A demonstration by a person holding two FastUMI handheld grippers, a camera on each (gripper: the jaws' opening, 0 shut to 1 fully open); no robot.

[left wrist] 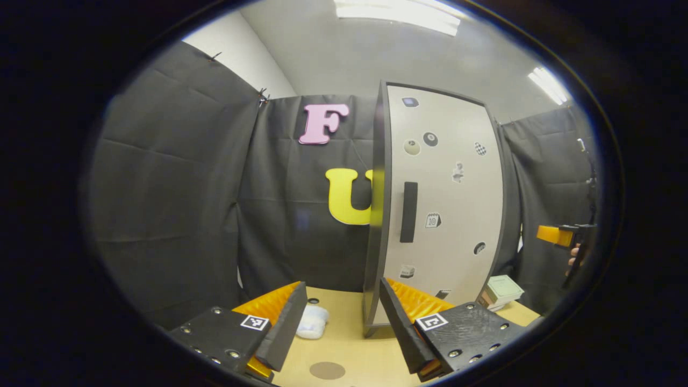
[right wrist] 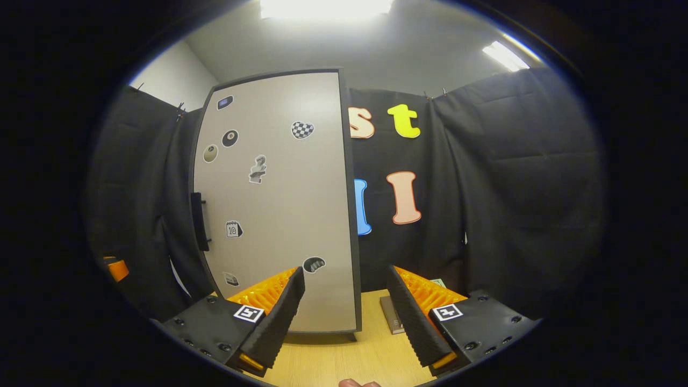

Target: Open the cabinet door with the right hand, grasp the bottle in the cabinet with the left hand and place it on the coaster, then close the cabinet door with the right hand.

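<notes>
A tall grey cabinet [left wrist: 446, 199] stands on the wooden table, its door shut, with stickers on the front and a dark vertical handle [left wrist: 408, 211]. My left gripper [left wrist: 341, 328] hangs open in front of the cabinet's left edge with nothing between its fingers. A round brown coaster [left wrist: 327, 370] lies on the table just below it. In the right gripper view the same cabinet [right wrist: 274, 199] fills the left half, its handle [right wrist: 199, 221] on its left edge. My right gripper [right wrist: 346, 314] is open before the door's lower right corner, holding nothing. The bottle is hidden.
A white crumpled thing [left wrist: 313, 321] lies on the table left of the cabinet. A small stack of boxes [left wrist: 500, 291] sits to the cabinet's right, seen as a grey box [right wrist: 391, 317] in the right gripper view. The other gripper and a hand [left wrist: 567, 242] show at the far right.
</notes>
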